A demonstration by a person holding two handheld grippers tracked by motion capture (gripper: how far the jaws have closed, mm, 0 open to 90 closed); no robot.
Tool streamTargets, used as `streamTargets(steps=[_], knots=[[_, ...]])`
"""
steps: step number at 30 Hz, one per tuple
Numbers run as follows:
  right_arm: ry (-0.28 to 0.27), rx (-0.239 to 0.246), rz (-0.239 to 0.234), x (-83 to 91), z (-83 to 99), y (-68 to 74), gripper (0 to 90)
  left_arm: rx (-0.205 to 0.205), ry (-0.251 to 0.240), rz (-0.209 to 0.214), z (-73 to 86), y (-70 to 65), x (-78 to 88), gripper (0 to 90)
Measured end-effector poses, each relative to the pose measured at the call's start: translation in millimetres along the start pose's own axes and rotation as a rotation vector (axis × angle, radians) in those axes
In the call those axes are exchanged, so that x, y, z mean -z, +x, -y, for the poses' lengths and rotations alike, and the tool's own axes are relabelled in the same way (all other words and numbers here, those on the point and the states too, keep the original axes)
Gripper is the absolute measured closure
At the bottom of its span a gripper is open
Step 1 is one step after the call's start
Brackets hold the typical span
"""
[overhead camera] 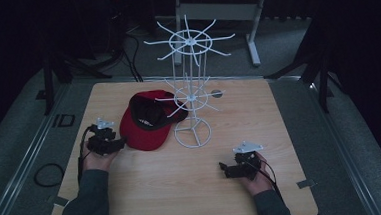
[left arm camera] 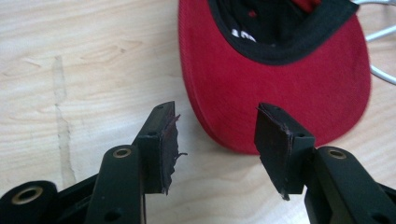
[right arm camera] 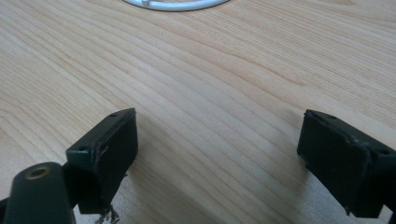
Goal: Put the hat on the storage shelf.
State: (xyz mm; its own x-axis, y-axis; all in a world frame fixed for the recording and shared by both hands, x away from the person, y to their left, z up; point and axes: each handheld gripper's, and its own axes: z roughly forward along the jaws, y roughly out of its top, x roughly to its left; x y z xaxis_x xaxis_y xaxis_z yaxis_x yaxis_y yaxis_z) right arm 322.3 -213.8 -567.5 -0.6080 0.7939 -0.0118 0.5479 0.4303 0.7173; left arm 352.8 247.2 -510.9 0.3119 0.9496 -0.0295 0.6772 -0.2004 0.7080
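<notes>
Red cap [left arm camera: 275, 84] lying crown-down on the worktop [overhead camera: 240, 134] just ahead of the left gripper [left arm camera: 217, 135], brim tip pointing back between its parted, empty jaws; right gripper [right arm camera: 217, 154] well apart, also spread wide over bare wood, so left nearer.

Table [overhead camera: 149, 200]: pale wood-grain top, smooth, matt with a slight sheen. Cap [left arm camera: 280, 88]: red cloth, matt, fine weave on the brim; black cloth lining and edge band. Rack [overhead camera: 191, 87]: thin white-coated wire, smooth, lightly glossy. Left gripper [left arm camera: 217, 140] and right gripper [right arm camera: 217, 154]: black matt plastic bodies with brass-coloured eyelets; dark rubbery pads [left arm camera: 273, 140], worn and frayed at the edges.
</notes>
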Motion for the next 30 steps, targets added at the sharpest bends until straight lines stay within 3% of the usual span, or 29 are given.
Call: streamTargets(steps=[5,13,17,20,25,30], knots=[[0.0,0.0,0.0,0.0,0.0,0.0,12.2,-0.004,0.013,-0.021,-10.6,3.8,-5.1,52.3],[0.0,0.0,0.0,0.0,0.0,0.0,12.1,0.042,0.0,-0.061,-20.8,13.9,-8.9,52.3],[0.0,0.0,0.0,0.0,0.0,0.0,12.1,0.035,0.003,-0.063,-25.7,17.0,-14.3,52.5],[0.0,0.0,0.0,0.0,0.0,0.0,12.1,0.051,-0.002,-0.046,-26.8,19.0,-18.1,58.2],[0.0,0.0,0.0,0.0,0.0,0.0,12.1,0.047,0.014,-0.024,-28.3,20.2,-24.3,60.2],[0.0,0.0,0.0,0.0,0.0,0.0,12.1,0.045,0.021,-0.016,-24.8,19.3,-26.5,70.0]])
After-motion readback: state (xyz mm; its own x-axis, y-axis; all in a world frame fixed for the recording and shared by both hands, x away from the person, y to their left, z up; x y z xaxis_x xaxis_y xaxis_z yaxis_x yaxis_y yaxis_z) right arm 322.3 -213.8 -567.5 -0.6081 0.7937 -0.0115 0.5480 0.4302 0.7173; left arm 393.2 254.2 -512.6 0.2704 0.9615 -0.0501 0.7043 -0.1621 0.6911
